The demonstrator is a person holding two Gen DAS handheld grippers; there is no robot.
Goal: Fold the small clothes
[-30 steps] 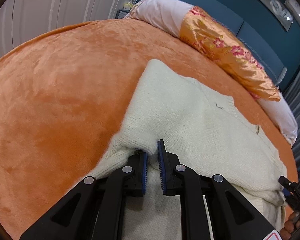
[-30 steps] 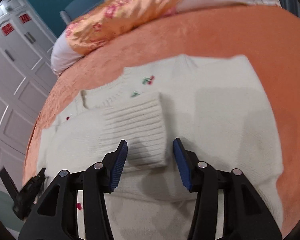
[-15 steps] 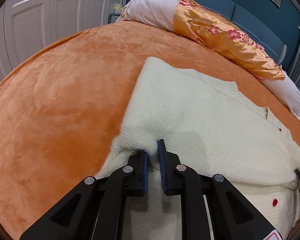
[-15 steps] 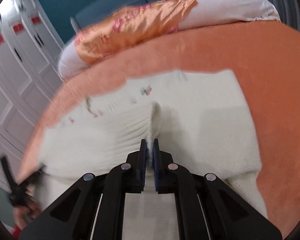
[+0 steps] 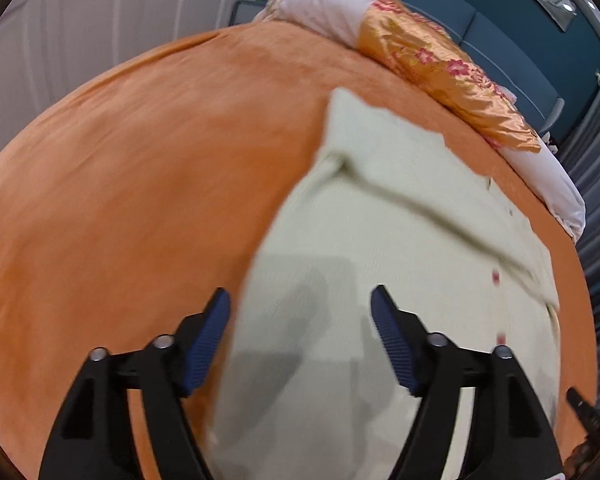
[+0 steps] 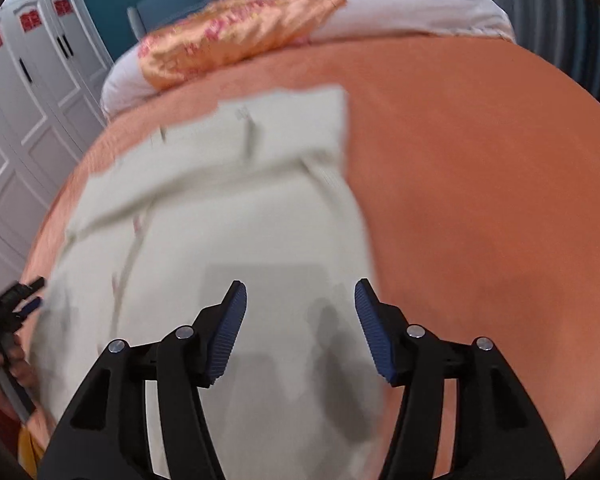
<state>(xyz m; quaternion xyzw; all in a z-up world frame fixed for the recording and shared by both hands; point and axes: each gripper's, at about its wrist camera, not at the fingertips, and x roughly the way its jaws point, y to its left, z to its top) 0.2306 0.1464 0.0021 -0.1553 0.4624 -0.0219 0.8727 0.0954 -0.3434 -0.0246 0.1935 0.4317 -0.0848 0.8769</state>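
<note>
A small cream knit cardigan [image 5: 400,248] with red buttons lies flat on the orange bed cover [image 5: 140,184], partly folded, with a fold line across its far part. It also shows in the right wrist view [image 6: 236,220]. My left gripper [image 5: 300,300] is open and empty above the cardigan's near left edge. My right gripper [image 6: 298,296] is open and empty above the cardigan's near right part. Both views are motion-blurred.
A long pillow [image 5: 452,76] with an orange floral cover lies along the bed's far side, also in the right wrist view [image 6: 240,36]. White wardrobe doors [image 6: 28,92] stand to the left. The other gripper [image 6: 8,312] shows at the left edge.
Both grippers were shut on the cardigan half a second ago; both have let go and opened. The cardigan now lies folded over, and both views have shifted.
</note>
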